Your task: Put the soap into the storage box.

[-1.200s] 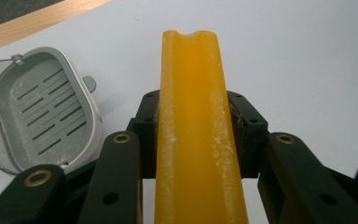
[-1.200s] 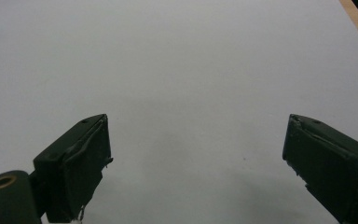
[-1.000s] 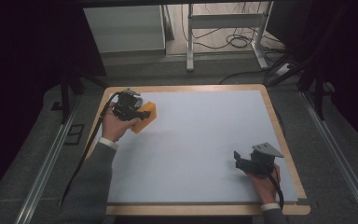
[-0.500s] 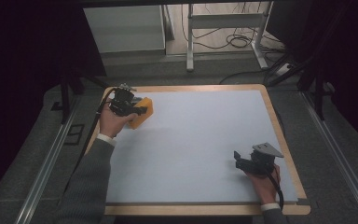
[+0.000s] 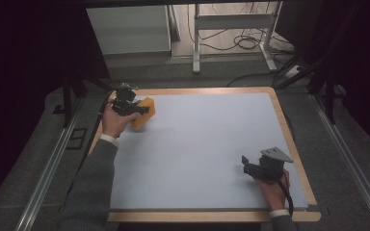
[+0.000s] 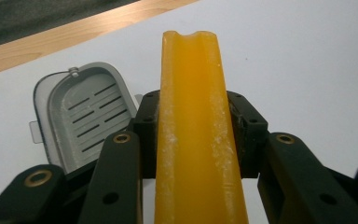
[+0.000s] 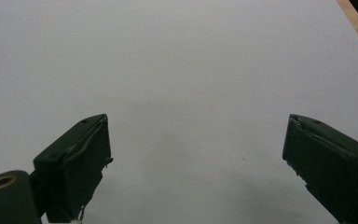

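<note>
My left gripper (image 5: 134, 109) is at the table's far left corner, shut on a yellow-orange block (image 5: 143, 113). In the left gripper view the block (image 6: 193, 70) stands edge-on between the jaws of that gripper (image 6: 193, 128), with a notch at its far end. Behind it, on the white mat, lies a grey plastic tray (image 6: 84, 116) with slots and a rounded rim. My right gripper (image 5: 247, 166) rests low near the front right of the mat. In its own view the right gripper (image 7: 196, 163) is open, with bare mat between its jaws.
A white mat (image 5: 197, 144) covers the table inside a wooden rim (image 5: 212, 90). The rim (image 6: 74, 32) runs close behind the grey tray. Beyond the table are dark floor, metal rails (image 5: 48, 173) on both sides, and table legs with cables (image 5: 241, 43) at the back.
My left gripper has carried the yellow block a little toward the far left corner and turned it slightly. The right gripper has stayed where it was, open.
</note>
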Demonstrator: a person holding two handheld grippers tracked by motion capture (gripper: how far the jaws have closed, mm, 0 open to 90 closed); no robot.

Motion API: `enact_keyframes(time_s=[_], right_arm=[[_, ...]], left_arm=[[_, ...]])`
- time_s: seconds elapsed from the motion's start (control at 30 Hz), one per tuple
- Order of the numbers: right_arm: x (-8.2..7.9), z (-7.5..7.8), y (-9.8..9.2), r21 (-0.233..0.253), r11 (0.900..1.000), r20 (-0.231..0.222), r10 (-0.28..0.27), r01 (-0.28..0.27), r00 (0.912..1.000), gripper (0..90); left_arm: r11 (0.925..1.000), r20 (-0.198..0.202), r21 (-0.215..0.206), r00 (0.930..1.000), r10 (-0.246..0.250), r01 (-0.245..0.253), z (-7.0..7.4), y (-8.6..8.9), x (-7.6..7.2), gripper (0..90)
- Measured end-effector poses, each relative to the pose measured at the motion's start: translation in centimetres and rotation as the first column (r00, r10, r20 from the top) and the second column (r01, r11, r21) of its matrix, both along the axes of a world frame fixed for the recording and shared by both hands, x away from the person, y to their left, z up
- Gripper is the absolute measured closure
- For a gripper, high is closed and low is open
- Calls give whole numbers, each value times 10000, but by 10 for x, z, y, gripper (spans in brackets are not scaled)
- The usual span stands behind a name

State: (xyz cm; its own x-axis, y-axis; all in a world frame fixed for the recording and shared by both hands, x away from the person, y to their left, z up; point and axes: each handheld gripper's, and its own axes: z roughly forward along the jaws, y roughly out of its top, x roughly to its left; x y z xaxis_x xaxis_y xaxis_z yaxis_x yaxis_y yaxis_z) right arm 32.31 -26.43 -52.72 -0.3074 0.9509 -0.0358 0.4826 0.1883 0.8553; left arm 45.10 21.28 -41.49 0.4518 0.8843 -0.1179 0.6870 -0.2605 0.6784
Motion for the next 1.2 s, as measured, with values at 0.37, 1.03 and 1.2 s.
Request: enact_keyframes(time_s=[0.37, 1.03, 1.2], right_arm=[[0, 0, 0, 32, 10000, 1, -2, 2, 10000, 79], [-1, 0, 0, 16, 10000, 55, -2, 2, 10000, 79], [-1, 0, 0, 12, 10000, 75, 5, -6, 10000, 79]], left_arm=[[9993, 25, -103, 9993, 365, -364, -2, 4, 12, 614], [9844, 41, -114, 9845, 1755, -1755, -12, 20, 40, 614], [9799, -129, -308, 9804, 1968, -1971, -21, 22, 47, 614]])
